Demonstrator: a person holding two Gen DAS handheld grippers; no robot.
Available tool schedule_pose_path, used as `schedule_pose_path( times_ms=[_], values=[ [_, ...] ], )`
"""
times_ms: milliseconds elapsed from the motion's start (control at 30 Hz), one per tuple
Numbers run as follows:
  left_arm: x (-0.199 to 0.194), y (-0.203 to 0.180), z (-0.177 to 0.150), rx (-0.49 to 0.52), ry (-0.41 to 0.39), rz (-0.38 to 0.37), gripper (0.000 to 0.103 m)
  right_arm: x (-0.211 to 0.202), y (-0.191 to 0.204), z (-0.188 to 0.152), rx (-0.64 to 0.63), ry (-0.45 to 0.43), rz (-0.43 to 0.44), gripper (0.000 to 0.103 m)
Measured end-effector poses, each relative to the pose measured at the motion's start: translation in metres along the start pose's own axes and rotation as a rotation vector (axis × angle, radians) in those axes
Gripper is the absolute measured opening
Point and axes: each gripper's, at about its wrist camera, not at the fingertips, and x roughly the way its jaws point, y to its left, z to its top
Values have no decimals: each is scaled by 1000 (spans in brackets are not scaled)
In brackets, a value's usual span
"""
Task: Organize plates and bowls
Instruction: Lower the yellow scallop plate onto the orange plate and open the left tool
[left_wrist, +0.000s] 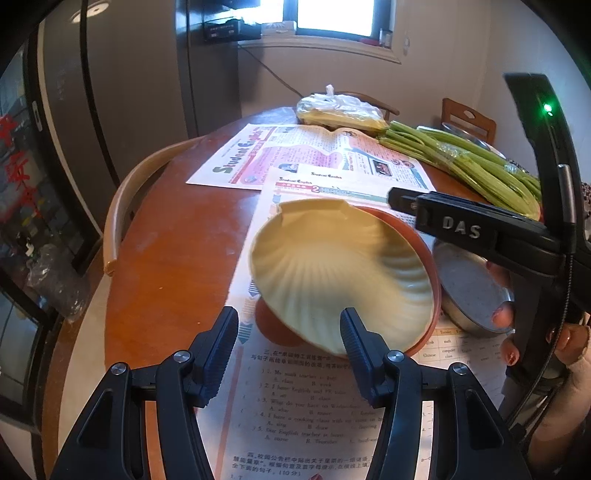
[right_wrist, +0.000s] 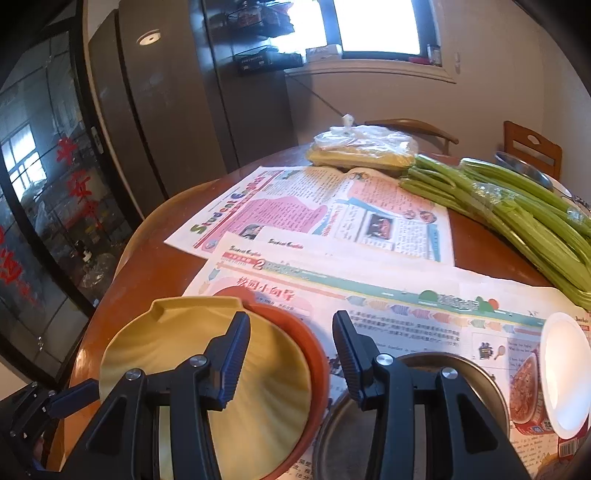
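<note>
Pink newspaper (right_wrist: 295, 206) headed "Student English" covers wooden table (right_wrist: 147, 258).

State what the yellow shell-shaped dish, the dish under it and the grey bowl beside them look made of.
Yellow shell dish: probably plastic, matte, moulded ribs. Reddish-brown dish beneath: plastic or glazed ceramic, smooth; unclear. Grey bowl: metal, likely stainless steel, dull sheen.
</note>
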Motion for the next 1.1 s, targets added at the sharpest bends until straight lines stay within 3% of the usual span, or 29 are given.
schedule_pose_path(
  times_ms=[433, 700, 800, 933, 1100],
  values=[
    [-4, 27, 19, -81, -40, 74, 59, -6, -8, 0, 34, -7, 17, 46],
    [19, 14, 50, -53, -35, 27, 59, -27, 6, -25, -36, 75, -16, 46],
    [31, 6, 55, -33, -14, 31, 59, -27, 11, -35, -48, 112, 28, 46],
    [36, 0, 51, -15, -11, 20, 58, -33, 23, -38, -93, 87, 24, 46],
    [42, -3, 44, -10, 5, 32, 46, -22, 26, -43, -119, 127, -8, 46]
  ],
)
